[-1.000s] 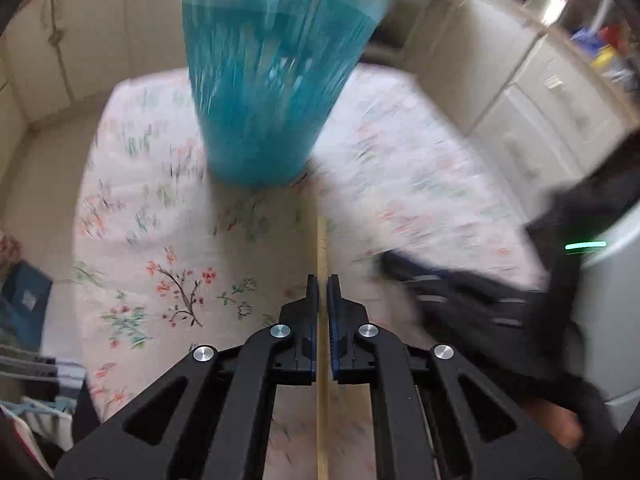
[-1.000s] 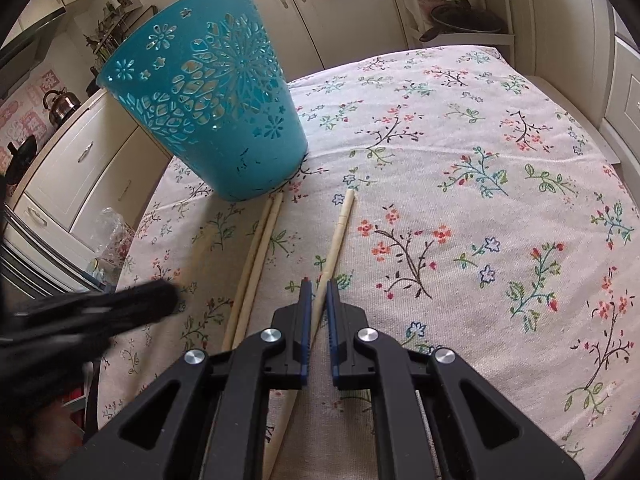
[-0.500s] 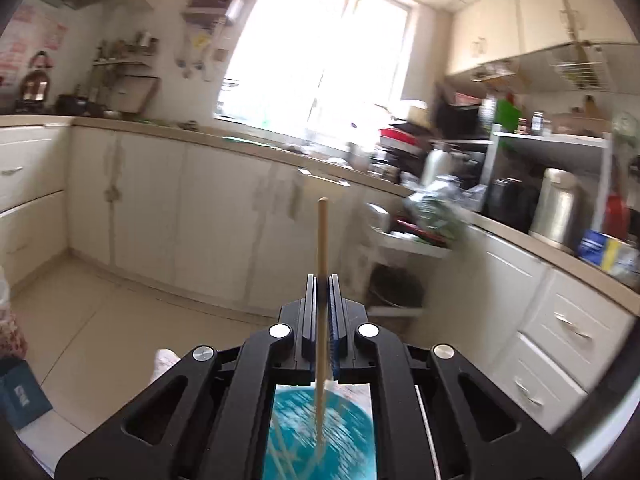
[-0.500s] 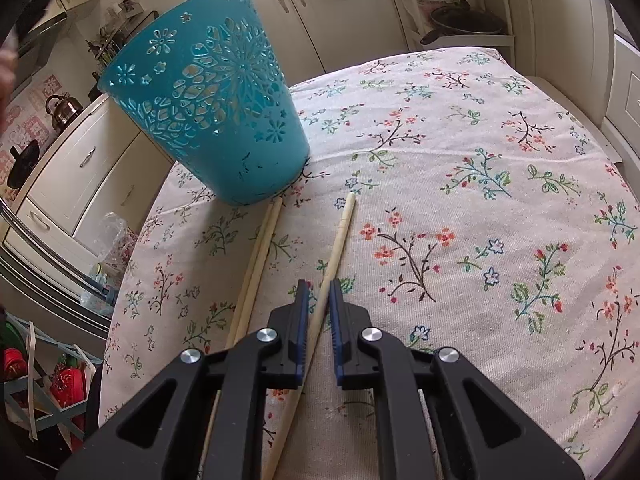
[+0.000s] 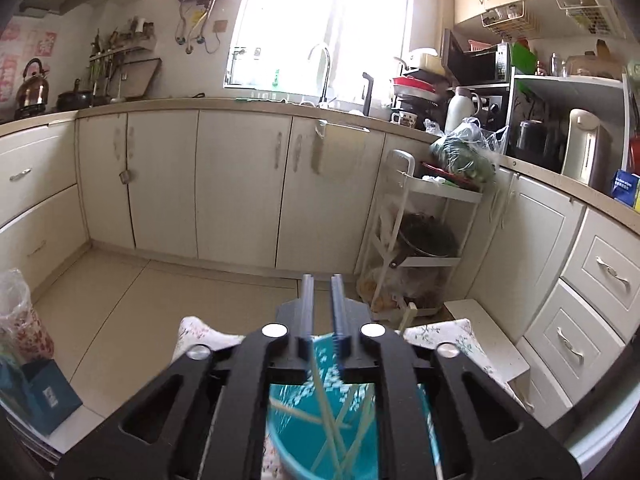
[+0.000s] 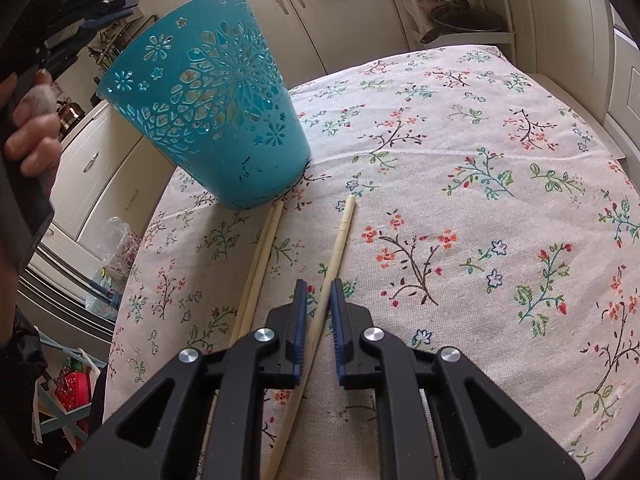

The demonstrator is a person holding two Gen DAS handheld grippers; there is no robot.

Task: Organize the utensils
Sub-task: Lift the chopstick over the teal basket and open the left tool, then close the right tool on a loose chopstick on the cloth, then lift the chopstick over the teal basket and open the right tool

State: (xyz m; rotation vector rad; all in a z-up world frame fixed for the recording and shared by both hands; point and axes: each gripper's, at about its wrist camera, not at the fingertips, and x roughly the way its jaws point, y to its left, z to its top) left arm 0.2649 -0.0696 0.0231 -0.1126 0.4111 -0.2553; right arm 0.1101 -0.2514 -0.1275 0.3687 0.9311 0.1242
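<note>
A teal perforated basket (image 6: 216, 120) stands on the floral tablecloth (image 6: 480, 200). In the left wrist view I look down into the basket (image 5: 296, 448), which holds several pale wooden chopsticks (image 5: 326, 416). My left gripper (image 5: 322, 304) is open and empty above it, and it shows at the upper left in the right wrist view (image 6: 80, 4). My right gripper (image 6: 319, 296) is open, low over the cloth, its jaws astride a single chopstick (image 6: 338, 248) without touching it. A pair of chopsticks (image 6: 262, 252) lies just to the left, tips at the basket's base.
Cream kitchen cabinets (image 5: 240, 184) and a white trolley with pots (image 5: 424, 240) stand beyond the table. The cloth to the right of the chopsticks is bare. A blue box (image 5: 44, 396) sits low at the left.
My left gripper lifted a chopstick over the basket, then opened; the chopstick now lies in the basket. My right gripper opened a little wider around the single chopstick.
</note>
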